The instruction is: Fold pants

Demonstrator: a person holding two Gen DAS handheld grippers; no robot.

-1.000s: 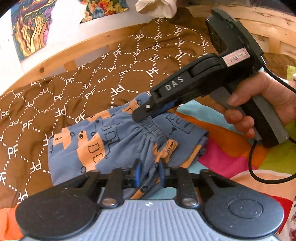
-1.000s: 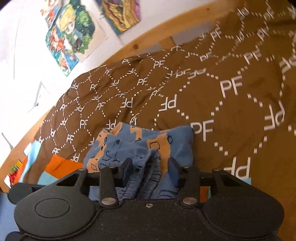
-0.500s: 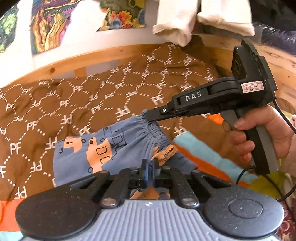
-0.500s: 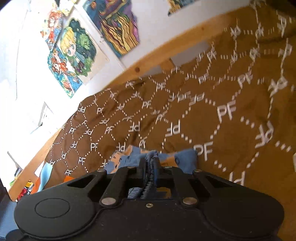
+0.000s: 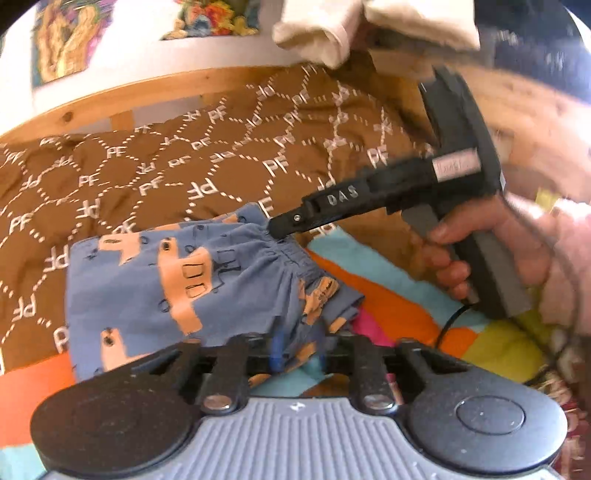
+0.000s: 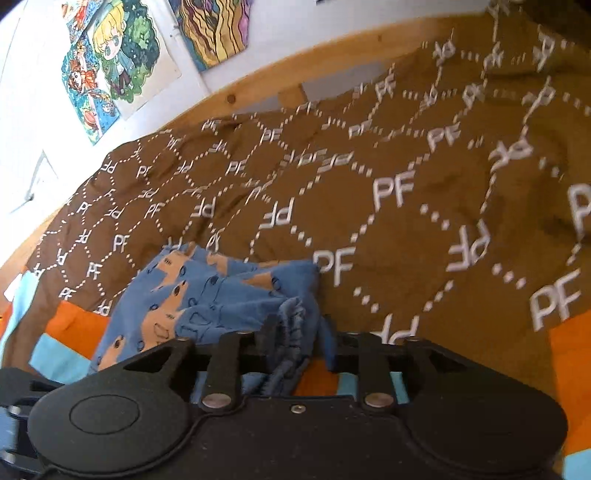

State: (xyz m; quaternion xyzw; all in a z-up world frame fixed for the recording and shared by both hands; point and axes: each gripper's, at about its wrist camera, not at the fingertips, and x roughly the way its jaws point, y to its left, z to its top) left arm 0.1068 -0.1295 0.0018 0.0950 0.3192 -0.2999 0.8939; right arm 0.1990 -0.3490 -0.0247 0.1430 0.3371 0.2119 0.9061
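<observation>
The blue pants (image 5: pixel 155 280) with orange vehicle prints lie folded on the bed, on the brown PF blanket (image 5: pixel 155 184). My left gripper (image 5: pixel 298 345) has its jaws parted around the near edge of the pants, the cloth loose between them. My right gripper (image 6: pixel 298 332) also stands open with the gathered waistband (image 6: pixel 291 325) lying between its fingers. In the left wrist view the right gripper's tip (image 5: pixel 284 225) rests at the waistband's far end. The pants also show in the right wrist view (image 6: pixel 192 291).
A striped orange, teal, pink and yellow cover (image 5: pixel 399 314) lies under the near side of the pants. A wooden bed rail (image 5: pixel 147 92) runs behind. Cream cloth (image 5: pixel 332 33) hangs above. Posters (image 6: pixel 110 62) hang on the wall.
Both grippers were shut on the pants half a second ago and have now opened. The pants have dropped lower onto the bed and lie flatter.
</observation>
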